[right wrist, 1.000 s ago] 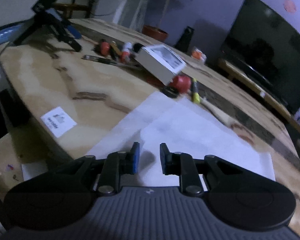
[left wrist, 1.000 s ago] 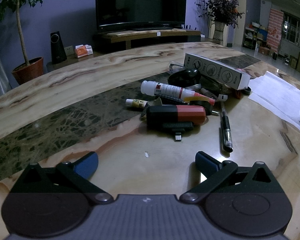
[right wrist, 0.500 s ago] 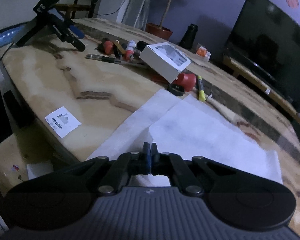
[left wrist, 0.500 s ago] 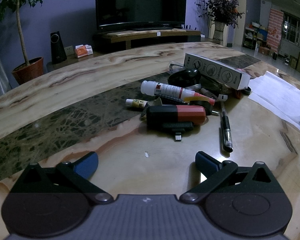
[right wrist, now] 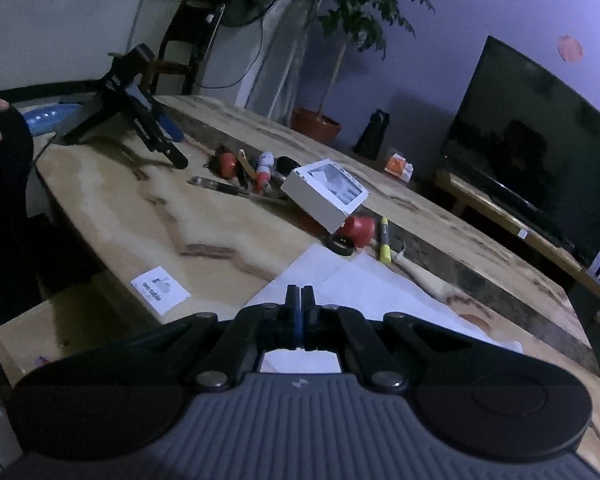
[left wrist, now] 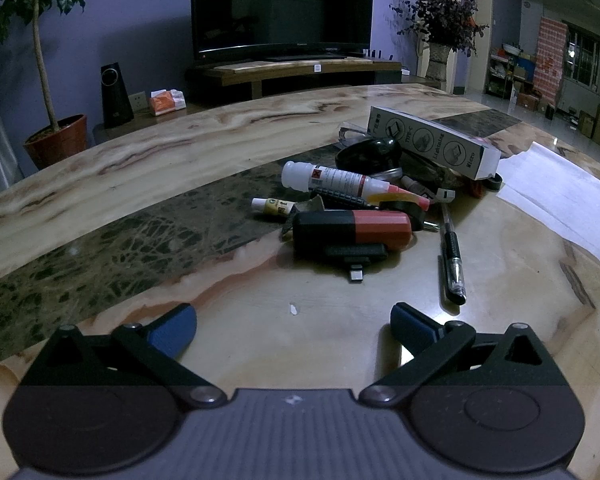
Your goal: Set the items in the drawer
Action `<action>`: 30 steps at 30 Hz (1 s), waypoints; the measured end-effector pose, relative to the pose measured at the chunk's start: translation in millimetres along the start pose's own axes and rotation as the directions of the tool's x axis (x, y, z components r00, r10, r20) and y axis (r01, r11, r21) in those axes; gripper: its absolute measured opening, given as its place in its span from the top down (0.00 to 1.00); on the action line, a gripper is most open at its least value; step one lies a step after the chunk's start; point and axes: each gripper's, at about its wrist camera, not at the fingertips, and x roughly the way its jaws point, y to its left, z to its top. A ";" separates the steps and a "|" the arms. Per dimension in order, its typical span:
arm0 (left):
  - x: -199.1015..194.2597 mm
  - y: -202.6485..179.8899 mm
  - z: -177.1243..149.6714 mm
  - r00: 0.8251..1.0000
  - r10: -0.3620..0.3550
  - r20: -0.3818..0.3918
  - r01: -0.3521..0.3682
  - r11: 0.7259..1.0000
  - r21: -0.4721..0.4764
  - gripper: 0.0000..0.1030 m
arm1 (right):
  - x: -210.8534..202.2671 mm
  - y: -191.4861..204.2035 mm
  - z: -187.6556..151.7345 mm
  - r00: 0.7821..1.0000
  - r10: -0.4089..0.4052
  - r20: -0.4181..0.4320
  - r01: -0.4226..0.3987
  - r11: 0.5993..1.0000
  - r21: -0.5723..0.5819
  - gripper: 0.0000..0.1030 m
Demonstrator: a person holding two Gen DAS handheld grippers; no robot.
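clutter waits on marble table, no drawer in view

the left gripper (left wrist: pixel 292 330) hovers with jaws spread wide and empty, facing a heap of small items just ahead: a black-and-red block-shaped gadget (left wrist: pixel 352 234) lying crosswise, a black pen (left wrist: pixel 452 256) to its right pointing roughly toward the gripper. bare polished stone table (left wrist: pixel 140 168) surrounds the heap. the right gripper (right wrist: pixel 299 312), pads pressed together on nothing, hangs above white paper sheets (right wrist: pixel 380 292), farther from the pile.
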 end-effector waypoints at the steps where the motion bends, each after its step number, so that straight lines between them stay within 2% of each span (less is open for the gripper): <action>1: 0.0 0.0 0.0 1.000 0.000 0.000 0.000 1.000 0.000 0.00 | 3.9 -0.1 -1.7 1.000 0.005 -0.026 -0.005 1.000 0.003 0.99; 3: 0.0 0.0 0.0 1.000 0.000 0.000 0.000 1.000 0.000 0.00 | 12.0 -0.2 -5.2 0.997 0.017 -0.079 -0.016 1.000 0.010 0.98; 8: 0.0 0.0 0.0 1.000 0.000 0.000 0.000 1.000 0.000 0.00 | 16.4 3.1 -5.8 0.996 0.030 -0.083 -0.029 1.000 0.011 0.93; 9: 0.0 0.0 0.0 1.000 0.000 0.000 0.000 1.000 0.000 0.00 | 19.8 7.4 -7.2 0.994 0.032 -0.100 -0.033 0.999 -0.011 0.85; 10: -0.1 0.0 0.0 1.000 0.000 0.000 0.000 1.000 0.000 0.00 | 23.2 11.7 -8.6 0.992 0.033 -0.118 -0.037 0.999 -0.032 0.69; 11: -0.1 0.1 0.0 1.000 0.000 0.000 0.000 1.000 0.000 0.00 | 25.8 16.0 -10.0 0.990 0.045 -0.131 -0.052 0.997 -0.055 0.62; 13: 0.0 0.1 0.0 1.000 0.000 0.000 0.000 1.000 0.000 0.00 | 30.8 24.1 -12.7 0.985 0.063 -0.159 -0.080 0.992 -0.102 0.61; 15: 0.0 0.1 0.0 1.000 0.000 0.000 0.000 1.000 0.000 0.00 | 31.6 29.6 -14.6 0.986 0.052 -0.156 -0.075 0.987 -0.142 0.60; 19: 0.0 0.0 0.1 1.000 0.000 0.000 0.000 1.000 0.000 0.00 | 35.3 27.6 -14.4 0.988 -0.024 -0.154 -0.003 0.985 -0.174 0.60; 22: 0.0 0.0 0.1 1.000 0.000 0.000 0.000 1.000 0.000 0.00 | 39.6 24.5 -13.4 0.987 -0.024 -0.158 -0.004 0.984 -0.176 0.60; 30: 0.1 0.0 0.1 1.000 0.000 0.000 0.000 1.000 0.000 0.00 | 47.8 33.5 -12.5 0.980 -0.129 -0.150 0.073 0.940 -0.332 0.53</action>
